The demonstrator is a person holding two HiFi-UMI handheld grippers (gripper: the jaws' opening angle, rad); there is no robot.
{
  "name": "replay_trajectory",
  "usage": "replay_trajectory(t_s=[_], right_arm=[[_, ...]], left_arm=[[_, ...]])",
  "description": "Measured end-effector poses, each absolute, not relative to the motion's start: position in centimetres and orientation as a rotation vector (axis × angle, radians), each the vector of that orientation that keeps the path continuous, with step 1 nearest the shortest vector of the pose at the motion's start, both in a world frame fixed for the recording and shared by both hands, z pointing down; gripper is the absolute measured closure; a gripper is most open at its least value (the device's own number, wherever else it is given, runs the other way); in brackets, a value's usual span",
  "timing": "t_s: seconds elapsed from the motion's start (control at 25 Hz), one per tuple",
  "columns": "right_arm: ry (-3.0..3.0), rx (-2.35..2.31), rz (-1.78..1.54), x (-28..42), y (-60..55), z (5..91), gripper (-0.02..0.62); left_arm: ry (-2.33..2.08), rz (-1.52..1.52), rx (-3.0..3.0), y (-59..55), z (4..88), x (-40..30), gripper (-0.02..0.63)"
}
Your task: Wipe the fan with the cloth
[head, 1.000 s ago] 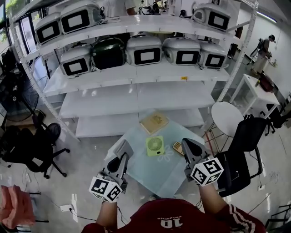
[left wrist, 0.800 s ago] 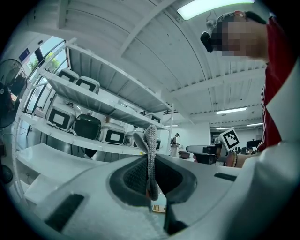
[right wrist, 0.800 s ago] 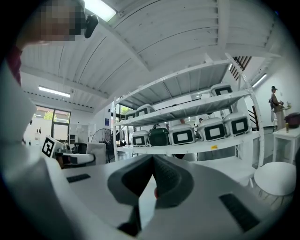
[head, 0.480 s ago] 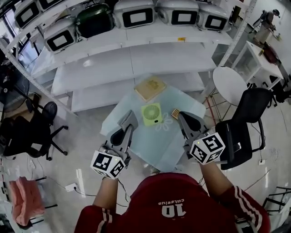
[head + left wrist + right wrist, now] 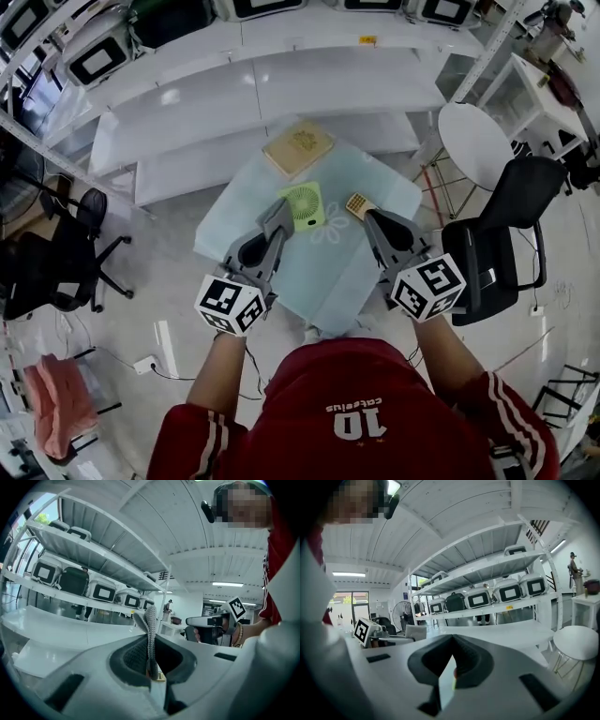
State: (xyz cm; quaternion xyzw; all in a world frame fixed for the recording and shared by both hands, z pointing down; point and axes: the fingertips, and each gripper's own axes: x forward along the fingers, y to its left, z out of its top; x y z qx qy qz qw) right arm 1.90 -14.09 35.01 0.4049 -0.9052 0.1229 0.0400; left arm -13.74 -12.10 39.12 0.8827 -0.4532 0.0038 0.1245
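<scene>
The left gripper [image 5: 279,216], clamped on the cloth [image 5: 150,630], is now brought beside the fan [image 5: 305,202] near the table's [image 5: 328,281] far edge. The right gripper [image 5: 369,221] is held closed, empty. Wiping is judged imminent.

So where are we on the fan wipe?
Done: the cloth is clamped in the left gripper. In hand: that gripper sits right at the fan on the table; contact unclear. Left: the wiping itself. The right gripper is shut and empty.
</scene>
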Motion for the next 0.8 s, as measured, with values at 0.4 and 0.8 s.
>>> replay_trajectory(t_s=[0.4,0.8], right_arm=[[-2.732,1.159,0.461,2.4,-15.9,37.9,0.591],[-2.684,1.129,0.476,3.4,-19.2,40.7,0.591]], left_arm=[[-1.242,0.008,2.454,-16.2,43.6,-11.6,0.586],[-1.194,0.098,2.334,-20.7,51.0,-9.4,0.586]])
